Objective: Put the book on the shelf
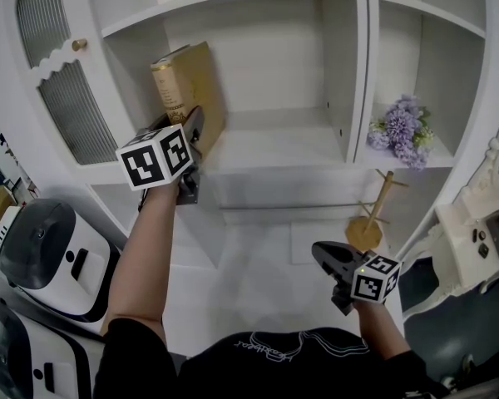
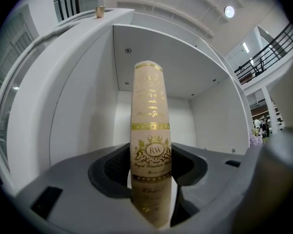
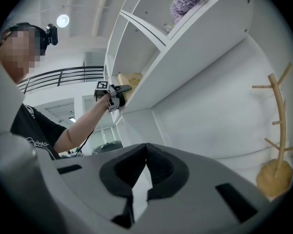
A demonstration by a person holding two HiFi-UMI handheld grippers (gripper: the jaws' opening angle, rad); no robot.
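A tan book [image 1: 191,86] with gold print on its spine stands upright at the left end of the white shelf [image 1: 274,150], leaning a little against the side wall. My left gripper [image 1: 196,130] is raised to it and shut on its lower spine. In the left gripper view the book [image 2: 150,130] rises between the dark pads [image 2: 118,168] of the left gripper [image 2: 151,169]. My right gripper [image 1: 326,256] hangs low at the right, shut, with nothing in it. The right gripper view shows that gripper [image 3: 146,160] with its pads together, and the book [image 3: 130,79] far off on the shelf.
Purple flowers [image 1: 403,131] sit in the compartment to the right. A wooden peg stand [image 1: 370,219] is on the counter below. An open cabinet door with ribbed glass [image 1: 62,81] hangs left of the book. White machines [image 1: 50,256] stand at the lower left.
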